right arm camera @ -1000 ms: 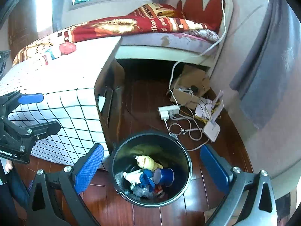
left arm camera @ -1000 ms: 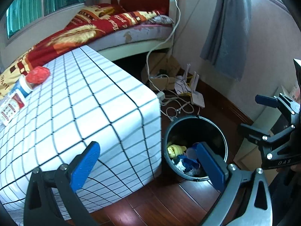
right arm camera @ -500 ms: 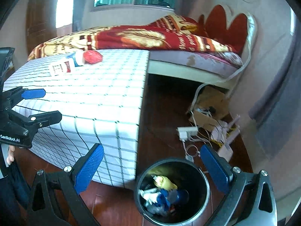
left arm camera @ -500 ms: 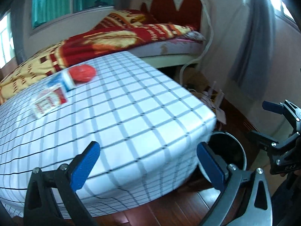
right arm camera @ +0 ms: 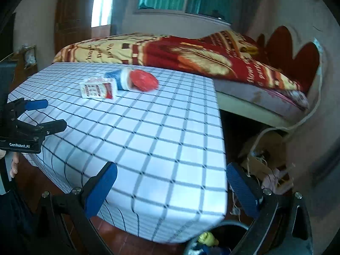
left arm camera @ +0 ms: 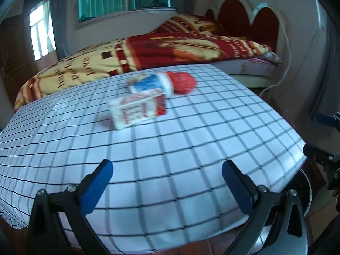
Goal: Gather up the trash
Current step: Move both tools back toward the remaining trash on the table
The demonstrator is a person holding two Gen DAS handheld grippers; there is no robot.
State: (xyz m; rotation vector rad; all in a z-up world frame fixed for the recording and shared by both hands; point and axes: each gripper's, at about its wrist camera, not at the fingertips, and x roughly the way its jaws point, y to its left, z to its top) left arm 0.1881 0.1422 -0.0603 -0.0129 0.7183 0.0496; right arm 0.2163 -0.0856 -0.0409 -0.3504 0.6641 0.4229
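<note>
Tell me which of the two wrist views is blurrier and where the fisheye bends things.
Left wrist view: motion blur smears the carton and red-capped cup. Right wrist view: the carton is sharper, its print still unreadable. Both: the checked tablecloth bulges and its grid lines curve.

I see a small red-and-white carton (right arm camera: 97, 89) lying on the white grid-checked cloth-covered counter (right arm camera: 153, 140), touching a blue-labelled cup with red crumpled lid (right arm camera: 136, 81) just behind-right of it. The bed with red-and-yellow blanket (right arm camera: 191, 53) sits behind the counter. The black round trash bin (right arm camera: 214, 242) stands on the floor below the counter's right front corner.
</note>
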